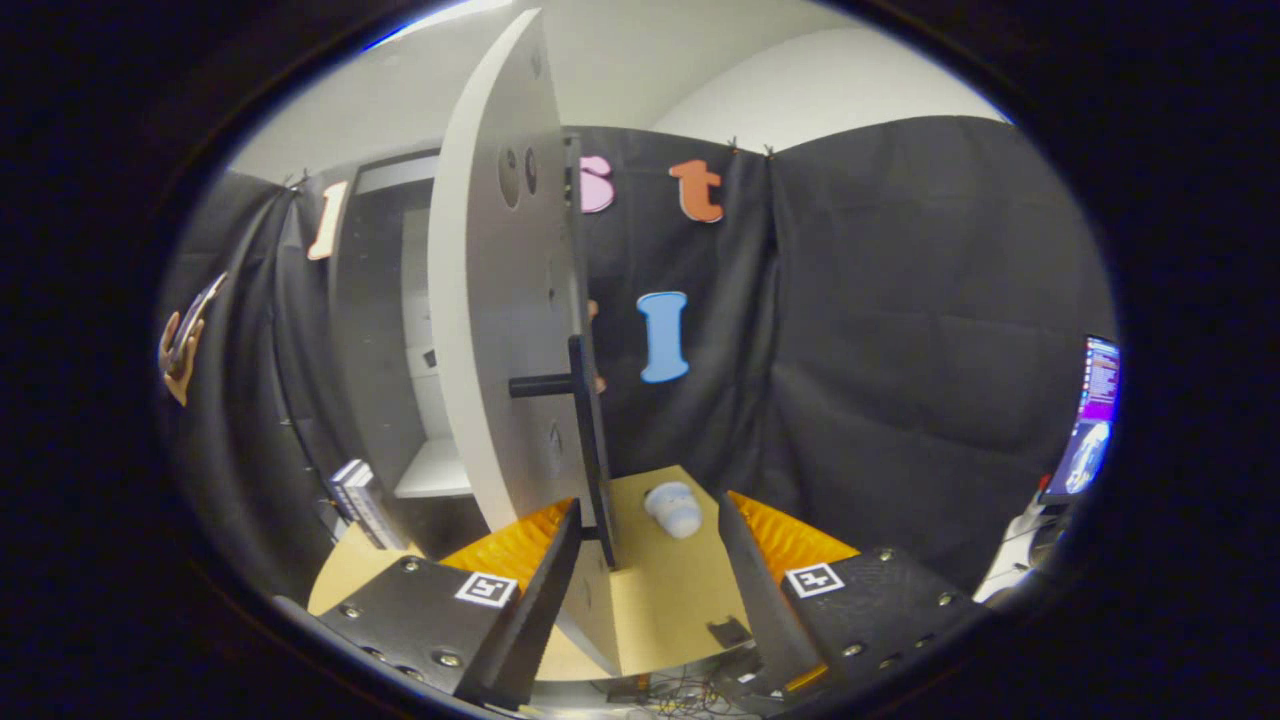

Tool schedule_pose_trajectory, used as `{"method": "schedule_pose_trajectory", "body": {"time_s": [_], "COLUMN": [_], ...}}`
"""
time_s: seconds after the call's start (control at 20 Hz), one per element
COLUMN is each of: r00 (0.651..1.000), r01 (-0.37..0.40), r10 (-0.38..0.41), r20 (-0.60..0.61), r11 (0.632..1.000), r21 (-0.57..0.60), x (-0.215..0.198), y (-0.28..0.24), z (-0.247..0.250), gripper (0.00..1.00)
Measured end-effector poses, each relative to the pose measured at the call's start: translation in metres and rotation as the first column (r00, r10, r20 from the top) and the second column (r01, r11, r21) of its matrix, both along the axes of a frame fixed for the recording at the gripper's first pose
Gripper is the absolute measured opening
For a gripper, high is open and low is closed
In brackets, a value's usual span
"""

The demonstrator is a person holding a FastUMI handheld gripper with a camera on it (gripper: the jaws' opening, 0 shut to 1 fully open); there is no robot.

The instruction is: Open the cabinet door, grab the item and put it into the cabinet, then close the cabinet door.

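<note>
Fingers of the hand-held gripper stand spread wide, pinching nothing; the gap between them is open and looks down onto the tan wooden bench top.

White cabinet door, a flat panel seen nearly edge-on, is swung open and stands upright just ahead of the gripper's left finger. Its long black bar handle runs vertically down the door's outer face, lower end reaching almost to that finger's tip. I cannot tell whether they touch. A short black peg on the inner face marks where the handle bolts through.

White cabinet sits beyond the door, to its left, interior open, a white shelf visible inside.

Item, a small pale rounded lump, soft-looking, whitish-blue, lies on the bench near its far edge, close to the black cloth wall. It sits just beyond the fingertips, roughly on the centreline of the gap, slightly nearer the right finger. Shape reads blob-like, a little longer front to back; long axis too blurred to call firmly.

Judgement: door step looks done, grab step is next. Move wanted is straight forward and slightly down, fingers staying spread to straddle the item. Risk: left finger clipping the handle or door edge on the way in.

Stack of dark books or cases leans at the bench's left edge. A lit screen stands well off to the right.
</note>
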State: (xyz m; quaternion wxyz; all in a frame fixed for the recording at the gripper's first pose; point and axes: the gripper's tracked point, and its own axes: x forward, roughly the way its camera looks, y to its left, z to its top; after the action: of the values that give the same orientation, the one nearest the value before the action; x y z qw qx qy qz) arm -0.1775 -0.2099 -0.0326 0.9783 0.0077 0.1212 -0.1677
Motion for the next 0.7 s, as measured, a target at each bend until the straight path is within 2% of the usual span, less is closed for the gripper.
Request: {"method": "schedule_pose_trajectory", "body": {"time_s": [0.15, 0.3, 0.55, 0.7], "r00": [0.993, 0.972, 0.933, 0.911], "r01": [-0.118, -0.234, -0.355, -0.408], "r10": [0.119, 0.237, 0.360, 0.413], "r20": [-0.013, -0.010, 0.002, -0.006], "r11": [0.992, 0.966, 0.919, 0.901], "r21": [0.053, 0.114, 0.172, 0.146], "x": [0.016, 0.038, 0.080, 0.099], "y": [0.035, 0.072, 0.103, 0.125], "z": [-0.010, -0.021, -0.030, -0.032], "gripper": [0.83, 0.83, 0.84, 0.87]}}
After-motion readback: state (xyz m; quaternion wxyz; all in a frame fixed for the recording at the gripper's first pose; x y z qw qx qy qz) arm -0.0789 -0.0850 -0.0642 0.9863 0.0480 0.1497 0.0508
